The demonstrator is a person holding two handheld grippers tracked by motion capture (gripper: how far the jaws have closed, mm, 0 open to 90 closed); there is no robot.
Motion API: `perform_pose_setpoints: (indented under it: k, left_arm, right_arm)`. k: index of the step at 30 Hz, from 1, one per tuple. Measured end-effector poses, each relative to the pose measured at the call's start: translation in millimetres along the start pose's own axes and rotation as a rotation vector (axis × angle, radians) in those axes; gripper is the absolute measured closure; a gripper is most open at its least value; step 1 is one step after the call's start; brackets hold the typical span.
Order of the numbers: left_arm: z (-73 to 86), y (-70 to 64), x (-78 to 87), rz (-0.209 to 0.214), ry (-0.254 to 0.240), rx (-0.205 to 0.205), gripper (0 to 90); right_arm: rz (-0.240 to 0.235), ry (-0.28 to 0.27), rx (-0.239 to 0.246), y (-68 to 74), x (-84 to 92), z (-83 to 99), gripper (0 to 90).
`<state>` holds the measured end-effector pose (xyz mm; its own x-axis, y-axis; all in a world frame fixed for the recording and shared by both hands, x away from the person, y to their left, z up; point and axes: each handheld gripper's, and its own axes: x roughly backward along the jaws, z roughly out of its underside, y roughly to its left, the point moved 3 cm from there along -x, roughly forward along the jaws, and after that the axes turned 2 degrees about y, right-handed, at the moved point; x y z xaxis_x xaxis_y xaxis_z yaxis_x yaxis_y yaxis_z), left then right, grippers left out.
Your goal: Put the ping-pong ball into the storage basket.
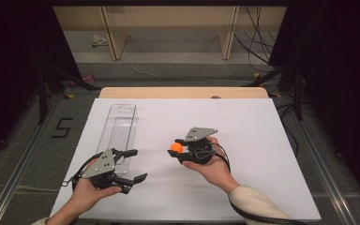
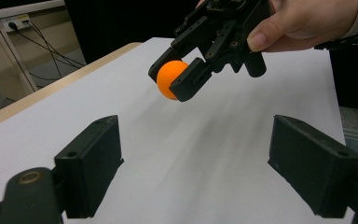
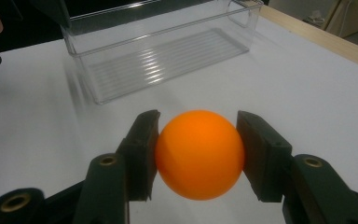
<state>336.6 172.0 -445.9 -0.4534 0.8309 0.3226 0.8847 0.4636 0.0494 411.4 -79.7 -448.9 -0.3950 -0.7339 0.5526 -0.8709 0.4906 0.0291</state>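
An orange ball [image 1: 176, 147] [image 3: 199, 154] hangs above the white table top, pinched between the two black pads of my right gripper [image 1: 175, 149] [image 3: 198, 151], which is shut on it. The left gripper view shows the same ball [image 2: 170, 77] held in that gripper [image 2: 175, 77], lifted off the surface. My left gripper [image 1: 134, 165] [image 2: 196, 163] rests at the front left with its jaws wide apart and nothing between them. A clear plastic box [image 1: 118, 133] [image 3: 158, 51], long and narrow with a ribbed floor, lies empty to the left of the ball.
The white sheet [image 1: 243, 154] covers a wooden table whose far edge [image 1: 183, 92] shows beyond it. Black curtains flank both sides, and cables lie on the floor behind.
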Motion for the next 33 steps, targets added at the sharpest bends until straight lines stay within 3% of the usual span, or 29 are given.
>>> perform_pose_setpoints:
  k: [33]
  left_arm:
    - [-0.2,-0.2,0.3,0.002,-0.001,0.001,16.6]
  right_arm:
    - [-0.001,-0.002,-0.002,-2.3,-6.7,-4.0,51.3]
